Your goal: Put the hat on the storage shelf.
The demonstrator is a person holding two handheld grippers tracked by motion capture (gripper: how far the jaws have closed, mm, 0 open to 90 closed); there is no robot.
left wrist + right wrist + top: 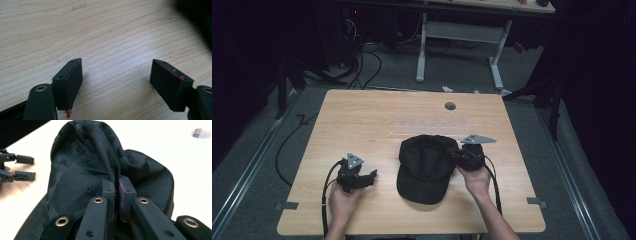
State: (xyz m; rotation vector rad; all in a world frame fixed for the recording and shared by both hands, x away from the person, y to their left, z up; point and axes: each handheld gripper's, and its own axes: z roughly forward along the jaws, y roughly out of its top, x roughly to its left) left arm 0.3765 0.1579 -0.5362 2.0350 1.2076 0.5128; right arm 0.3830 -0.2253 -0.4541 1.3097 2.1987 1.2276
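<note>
Cap [426, 167] lies mid-surface [377, 120] from above, brim toward the person, right tongs [462, 158] at its right edge — left tongs [371, 176] well apart. Left gripper view: jaws wide, empty. Right gripper view: jaws pinch a mesh fold, probably the crown's side.

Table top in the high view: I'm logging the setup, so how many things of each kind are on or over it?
Black cap: 1
Handheld grippers: 2, the left gripper open over bare wood, the right gripper shut on a fold of the cap
Round grey grommet in the table: 1
Total: 4
</note>
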